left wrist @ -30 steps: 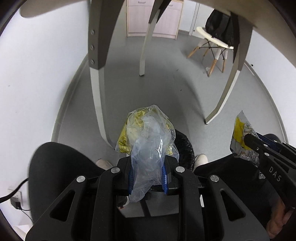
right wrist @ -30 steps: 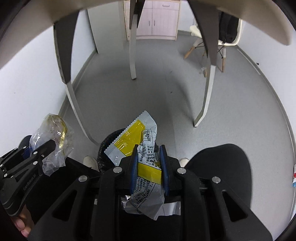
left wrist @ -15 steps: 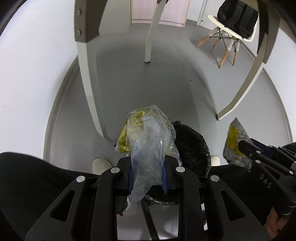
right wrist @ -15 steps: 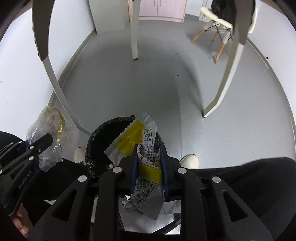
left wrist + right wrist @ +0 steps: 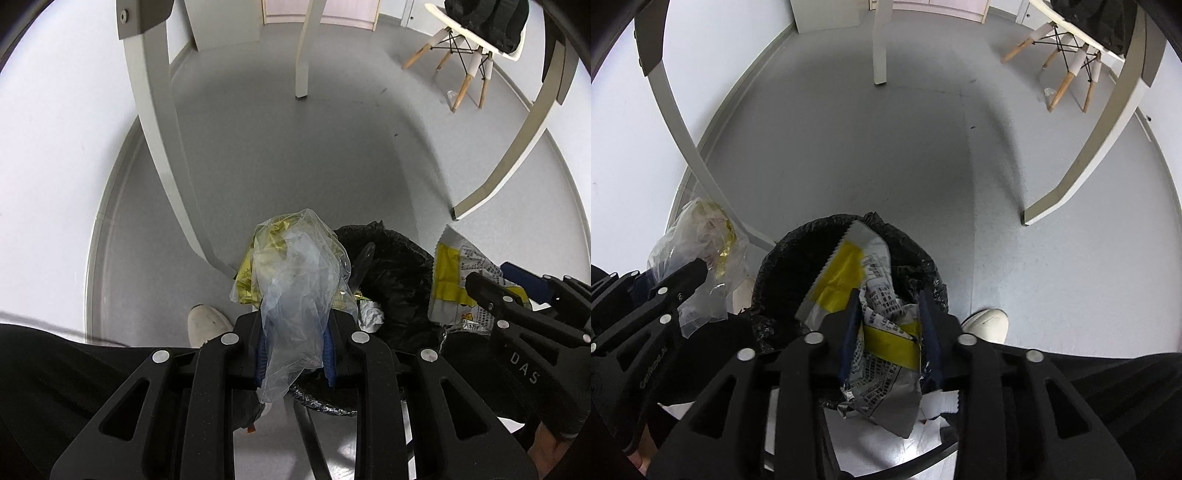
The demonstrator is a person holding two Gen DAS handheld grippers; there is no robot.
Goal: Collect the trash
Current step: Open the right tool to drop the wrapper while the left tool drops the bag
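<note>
A bin with a black liner (image 5: 391, 273) stands on the grey floor below both grippers. My left gripper (image 5: 295, 321) is shut on a clear plastic bag (image 5: 295, 266) with yellow scraps inside, held at the bin's left rim. In the right wrist view that bag (image 5: 698, 229) hangs left of the bin (image 5: 783, 251). My right gripper (image 5: 888, 299) points down over the bin's mouth. Its jaws are opening, and the yellow and silver snack wrapper (image 5: 846, 273) sits loosely between the spread pads. The wrapper (image 5: 454, 277) also shows at the right of the left wrist view.
White table legs (image 5: 155, 147) (image 5: 1082, 147) curve down on both sides of the bin. A white shoe (image 5: 986, 321) and dark trouser legs flank it. Crumpled paper (image 5: 369, 314) lies inside the bin. A chair (image 5: 469, 48) with a dark bag stands far back right.
Both grippers have sunk toward the bin, which now fills more of each view. The right pads have spread apart from the wrapper. The left grip on the bag is unchanged.
</note>
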